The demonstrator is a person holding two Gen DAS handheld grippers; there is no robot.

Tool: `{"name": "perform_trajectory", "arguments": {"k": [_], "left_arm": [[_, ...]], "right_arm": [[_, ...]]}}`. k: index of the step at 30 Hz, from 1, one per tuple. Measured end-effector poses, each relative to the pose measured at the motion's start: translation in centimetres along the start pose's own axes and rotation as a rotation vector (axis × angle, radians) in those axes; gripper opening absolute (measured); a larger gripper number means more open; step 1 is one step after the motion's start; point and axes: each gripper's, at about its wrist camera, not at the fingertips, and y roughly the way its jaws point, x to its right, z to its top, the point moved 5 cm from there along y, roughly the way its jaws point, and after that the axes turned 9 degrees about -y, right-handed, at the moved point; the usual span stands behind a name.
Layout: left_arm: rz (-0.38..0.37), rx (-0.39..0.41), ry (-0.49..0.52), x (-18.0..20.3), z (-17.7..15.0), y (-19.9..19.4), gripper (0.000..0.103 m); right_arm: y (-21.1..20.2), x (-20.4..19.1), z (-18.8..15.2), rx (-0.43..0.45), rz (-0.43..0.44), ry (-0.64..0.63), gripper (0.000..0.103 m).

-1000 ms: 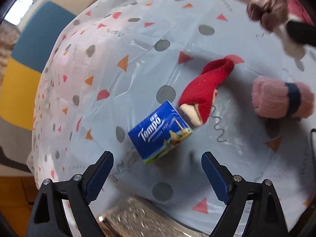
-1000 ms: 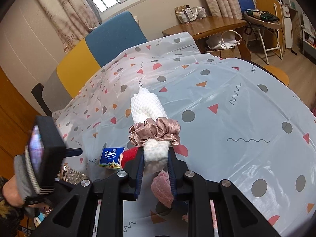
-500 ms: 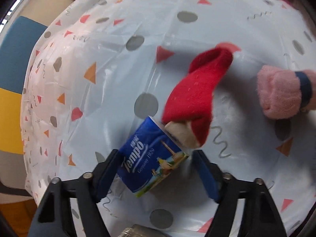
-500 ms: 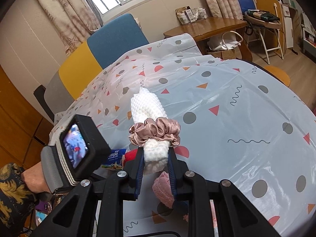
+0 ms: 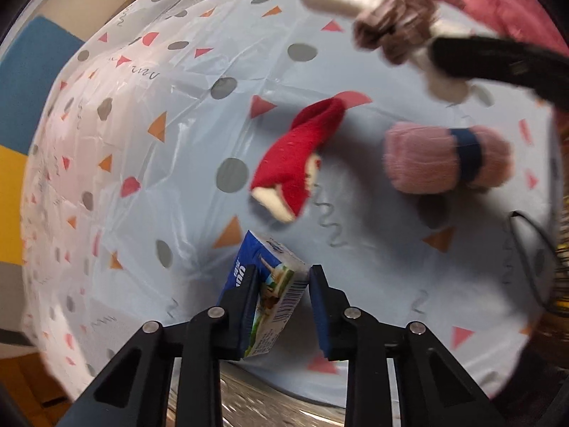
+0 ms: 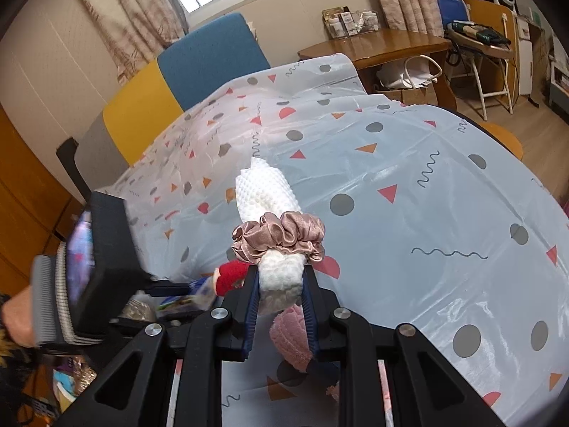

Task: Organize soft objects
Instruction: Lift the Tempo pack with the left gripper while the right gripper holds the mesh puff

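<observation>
A blue Tempo tissue pack (image 5: 265,286) stands on edge between the jaws of my left gripper (image 5: 282,274), which are closing with both pads against its sides. Beyond it on the patterned tablecloth (image 5: 177,149) lie a red sock (image 5: 298,156) and a pink rolled towel (image 5: 444,156) with a navy band. My right gripper (image 6: 279,279) is shut on a white rolled towel (image 6: 265,192) ringed by a pink satin scrunchie (image 6: 281,235), held above the table. The red sock (image 6: 231,277) and the pink rolled towel (image 6: 290,334) show below it.
A blue and yellow chair (image 6: 170,82) stands at the table's far side, and a wooden table (image 6: 384,42) with clutter is behind. Something shiny and crinkled (image 5: 249,402) lies below the near edge. A black cable (image 5: 530,249) loops at the right.
My left gripper's jaws came together around the tissue pack, which tipped from flat onto its edge and now sits away from the red sock. The right gripper and its white towel stayed put.
</observation>
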Motion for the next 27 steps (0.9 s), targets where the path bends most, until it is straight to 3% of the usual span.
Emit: {"name": "perform_trajectory", "arguments": {"k": [5,7,8,9,14,20,23,24,26,27], "left_arm": [[-0.129,0.008,0.025,3.1,-2.0,-1.8,0.031],[-0.174,0.018,0.01,3.7,-2.0,-2.5,0.042],[-0.176,0.025,0.012,3.9,-2.1,-2.6,0.056],[-0.151,0.048,0.02,4.1,-2.1,-3.1,0.063],[-0.103,0.046,0.081,4.4,-2.3,-3.5,0.063],[-0.144,-0.028,0.144,6.1,-3.8,-0.9,0.069],[-0.139,-0.046,0.145,6.7,-4.0,0.2,0.065],[-0.122,-0.058,0.142,6.8,-4.0,0.8,0.05],[-0.062,-0.046,0.139,6.7,-3.7,1.1,0.043],[-0.08,-0.046,0.116,6.6,-3.4,1.0,0.037]], "right_arm": [[0.2,0.1,-0.3,-0.011,-0.02,-0.009,0.022],[0.3,0.2,-0.4,-0.015,-0.027,-0.005,0.022],[0.3,0.3,-0.4,-0.017,-0.03,-0.005,0.022],[0.4,0.4,-0.4,-0.018,-0.034,-0.002,0.022],[0.3,0.5,-0.5,-0.019,-0.037,0.006,0.022],[0.2,0.5,-0.4,-0.015,-0.03,0.008,0.022],[0.2,0.5,-0.3,-0.013,-0.028,0.008,0.022],[0.2,0.5,-0.3,-0.013,-0.029,0.006,0.022],[0.2,0.5,-0.3,-0.014,-0.034,0.004,0.022],[0.2,0.6,-0.3,-0.015,-0.037,0.006,0.022]]}}
